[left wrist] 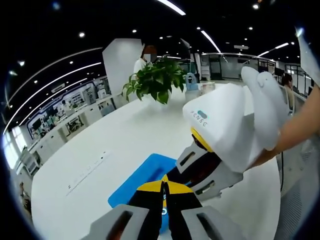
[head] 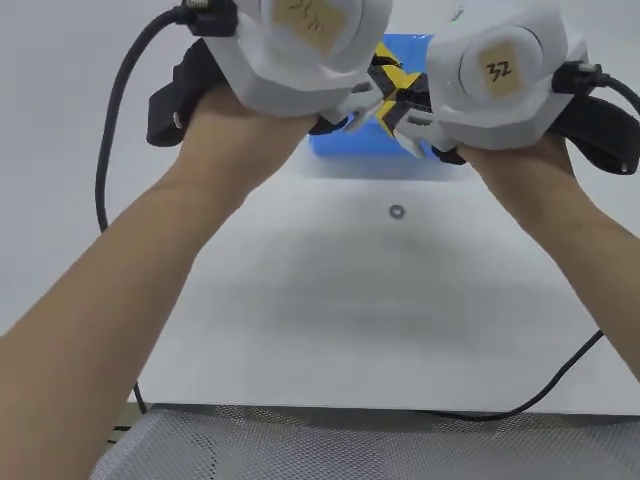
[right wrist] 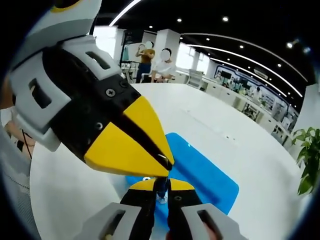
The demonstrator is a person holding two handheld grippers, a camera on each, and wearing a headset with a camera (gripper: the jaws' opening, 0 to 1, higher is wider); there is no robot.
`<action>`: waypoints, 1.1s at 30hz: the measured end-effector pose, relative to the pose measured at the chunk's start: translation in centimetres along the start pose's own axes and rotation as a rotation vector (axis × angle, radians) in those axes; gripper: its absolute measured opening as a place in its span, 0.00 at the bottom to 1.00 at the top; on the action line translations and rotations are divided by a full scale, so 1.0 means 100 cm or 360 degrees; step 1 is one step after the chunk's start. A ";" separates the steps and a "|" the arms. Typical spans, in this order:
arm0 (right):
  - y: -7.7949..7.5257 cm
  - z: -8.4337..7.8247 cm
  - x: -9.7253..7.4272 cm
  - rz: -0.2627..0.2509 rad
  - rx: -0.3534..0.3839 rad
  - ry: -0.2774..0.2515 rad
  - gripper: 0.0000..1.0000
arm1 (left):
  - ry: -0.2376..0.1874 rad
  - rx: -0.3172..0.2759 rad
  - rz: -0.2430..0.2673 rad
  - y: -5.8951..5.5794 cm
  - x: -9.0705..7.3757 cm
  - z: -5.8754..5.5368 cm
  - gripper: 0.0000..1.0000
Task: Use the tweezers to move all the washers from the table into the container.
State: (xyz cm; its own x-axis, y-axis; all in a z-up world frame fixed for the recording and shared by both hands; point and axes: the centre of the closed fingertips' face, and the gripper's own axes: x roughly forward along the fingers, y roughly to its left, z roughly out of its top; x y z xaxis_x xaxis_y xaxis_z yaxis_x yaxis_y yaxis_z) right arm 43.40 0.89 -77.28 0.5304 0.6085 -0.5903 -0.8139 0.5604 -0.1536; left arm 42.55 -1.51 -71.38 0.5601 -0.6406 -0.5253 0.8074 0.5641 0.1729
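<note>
My right gripper [right wrist: 162,187] has its fingers pinched almost together on something slim and dark, the tweezers [right wrist: 161,194] as best I can judge. My left gripper [left wrist: 164,192] has its fingers pressed together with nothing between them that I can see, and its tips sit just above my right ones. Both hang over the blue container [head: 345,145] at the far side of the table [head: 330,320].

One washer [head: 397,211] lies flat on the table, nearer to me and apart from the container's near rim. I reckon this is the container end of a run. Next I need to swing back, drop low, and get the tweezer tips under that thin ring.

There's open table all around the washer. A cable [head: 108,150] loops at my left and another trails off the near edge.
</note>
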 end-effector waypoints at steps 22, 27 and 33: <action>0.029 0.023 -0.076 -0.0034 0.0103 -0.0225 0.06 | -0.0147 0.0146 -0.0127 -0.056 -0.054 0.045 0.00; 0.039 0.012 -0.077 -0.0001 0.0133 -0.0200 0.06 | -0.0119 0.0143 -0.0166 -0.067 -0.052 0.038 0.00; 0.051 -0.005 -0.074 0.0046 0.0174 -0.0154 0.05 | -0.0089 0.0031 -0.0208 -0.076 -0.049 0.025 0.00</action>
State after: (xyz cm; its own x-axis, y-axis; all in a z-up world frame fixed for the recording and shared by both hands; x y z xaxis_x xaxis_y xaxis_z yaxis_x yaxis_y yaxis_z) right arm 35.19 -1.08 -74.08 0.5318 0.6737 -0.5132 -0.8013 0.5964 -0.0473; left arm 34.15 -3.98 -68.00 0.4589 -0.7364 -0.4972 0.8773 0.4640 0.1226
